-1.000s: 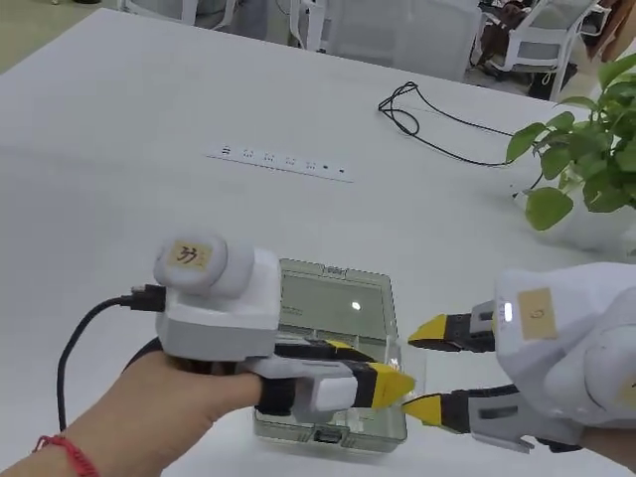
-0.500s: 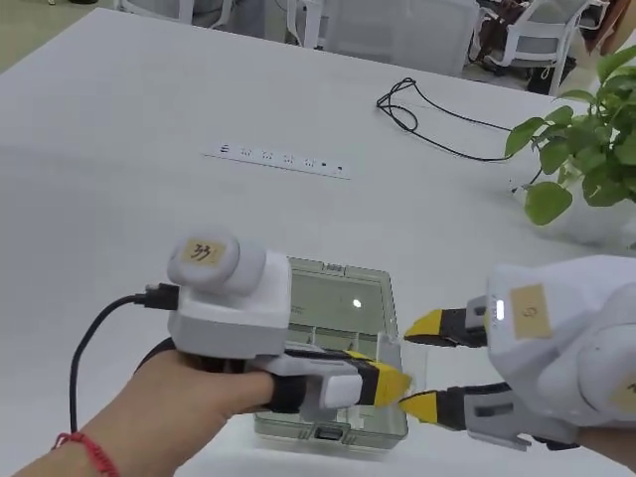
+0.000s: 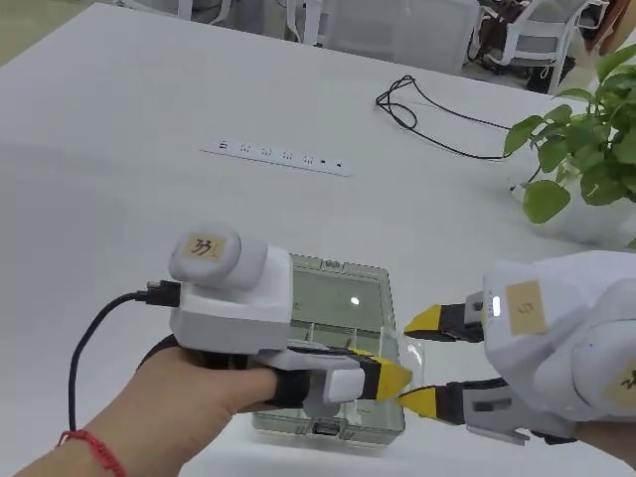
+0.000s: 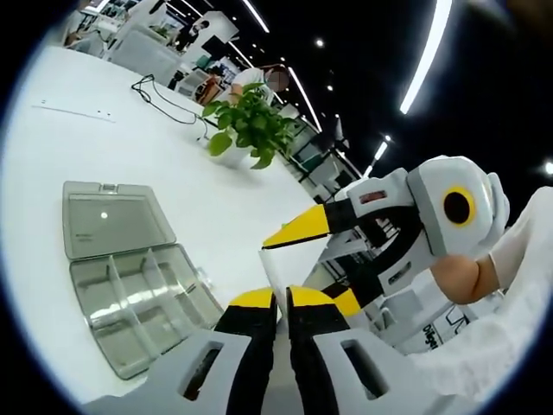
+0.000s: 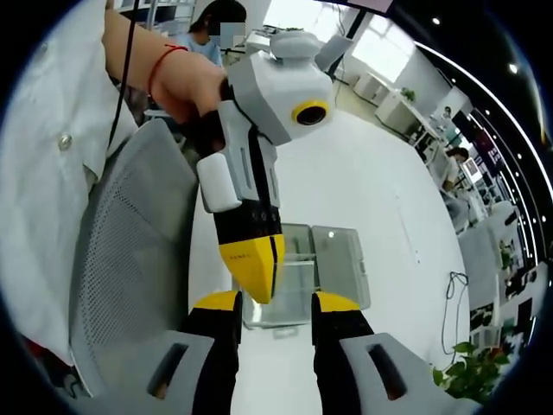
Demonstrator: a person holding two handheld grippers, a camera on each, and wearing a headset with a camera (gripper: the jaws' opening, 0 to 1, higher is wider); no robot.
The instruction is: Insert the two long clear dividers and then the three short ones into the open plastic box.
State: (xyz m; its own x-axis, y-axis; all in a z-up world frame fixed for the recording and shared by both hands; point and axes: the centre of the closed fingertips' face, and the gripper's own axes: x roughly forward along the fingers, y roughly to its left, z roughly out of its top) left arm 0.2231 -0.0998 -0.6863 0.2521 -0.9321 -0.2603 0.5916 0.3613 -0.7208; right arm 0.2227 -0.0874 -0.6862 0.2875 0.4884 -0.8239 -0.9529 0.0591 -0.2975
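**Left tongs (image 3: 388, 378) pinch a clear divider (image 5: 296, 290), right tongs (image 3: 422, 360) gape around it**

Here are the left tongs, yellow tips pressed nearly together with the thin clear sheet nipped between them. The left gripper view shows it rising straight out of the tips. Facing them nose to nose, the right tongs stand wide apart, one yellow tip on each side of the sheet. Whether either of those tips touches it, I cannot tell.

Just under that meeting point sits the box (image 3: 368, 429), open on the white table (image 3: 149, 119). In the head view the tips and the divider hang over its right end, near the front corner. The base (image 4: 143, 303) is already split into compartments by partitions standing in it. The flat lid (image 4: 108, 216) lies folded back on the far side, joined to the base along one edge.

A left hand (image 3: 199, 393) grips the left tongs from below, with a red string (image 3: 84, 449) round the wrist and a black cord (image 3: 94, 333) looping off the back of the tool. Farther out on the table lies a white power strip (image 3: 280, 157), well apart from the box. A loose black cable (image 3: 437, 124) sits beyond it, and a leafy green plant (image 3: 586, 149) stands at the right edge.
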